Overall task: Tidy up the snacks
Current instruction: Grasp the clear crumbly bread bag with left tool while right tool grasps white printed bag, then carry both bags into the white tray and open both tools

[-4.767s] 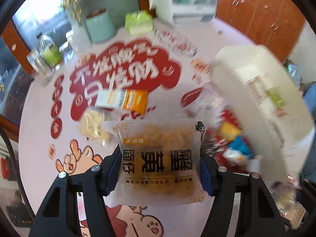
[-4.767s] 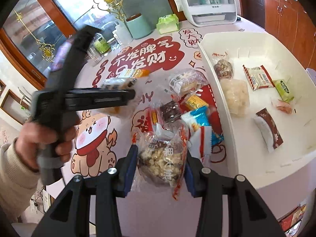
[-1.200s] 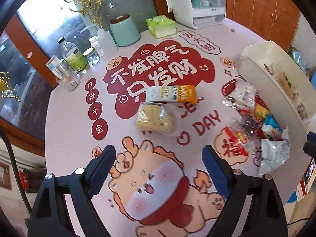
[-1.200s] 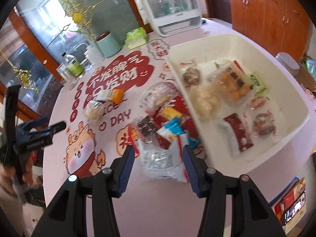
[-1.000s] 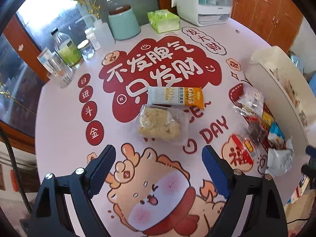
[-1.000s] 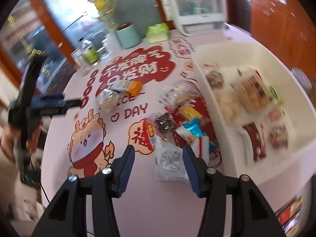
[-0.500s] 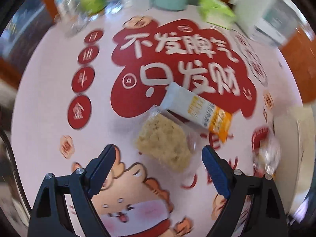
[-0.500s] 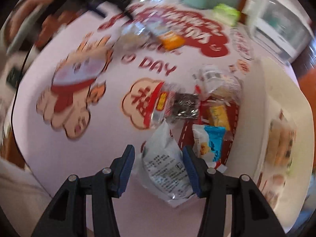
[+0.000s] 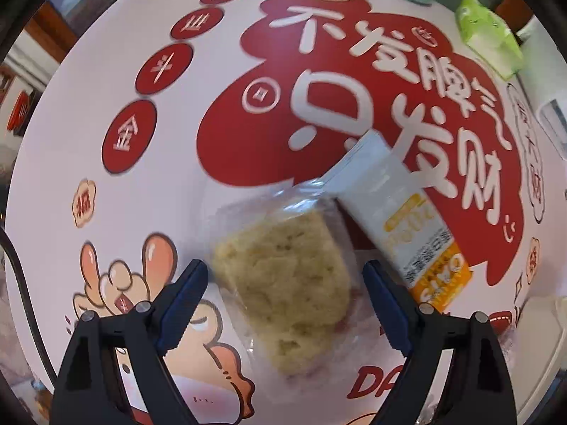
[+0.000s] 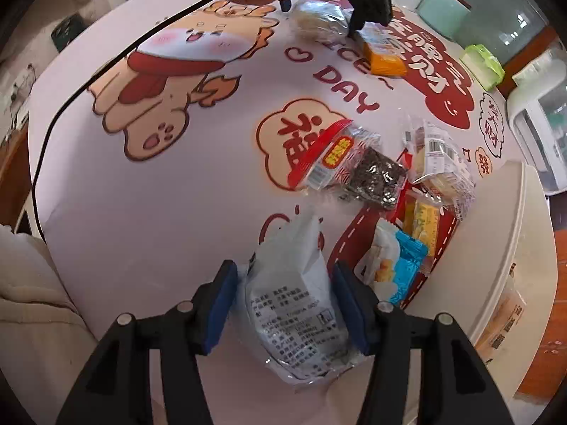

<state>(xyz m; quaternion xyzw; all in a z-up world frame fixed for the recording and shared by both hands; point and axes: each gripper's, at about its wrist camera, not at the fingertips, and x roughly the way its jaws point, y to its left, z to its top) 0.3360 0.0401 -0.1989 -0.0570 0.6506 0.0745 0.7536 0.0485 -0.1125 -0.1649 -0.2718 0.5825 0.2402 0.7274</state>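
Note:
My left gripper [image 9: 283,294] is open, its jaws on either side of a clear-wrapped pale rice cake [image 9: 283,283] lying on the table. A white and orange snack bar [image 9: 400,223] lies just right of it. My right gripper [image 10: 283,301] is open, its jaws flanking a white printed snack bag [image 10: 297,304] without clearly pressing it. In the right wrist view the left gripper [image 10: 319,3] shows far off over the rice cake [image 10: 319,17].
A pile of snacks lies by the white bin [image 10: 503,248]: a red-edged pack [image 10: 329,156], a dark seed cake [image 10: 379,177], a clear cookie pack [image 10: 439,163], a yellow pack [image 10: 425,219], a blue pack [image 10: 397,262]. A green tissue pack [image 9: 489,35] and a teal canister [image 10: 446,7] stand at the far edge.
My left gripper has come down close over the rice cake, which now lies between its jaws. My right gripper has dropped toward the white bag, which now sits between its jaws.

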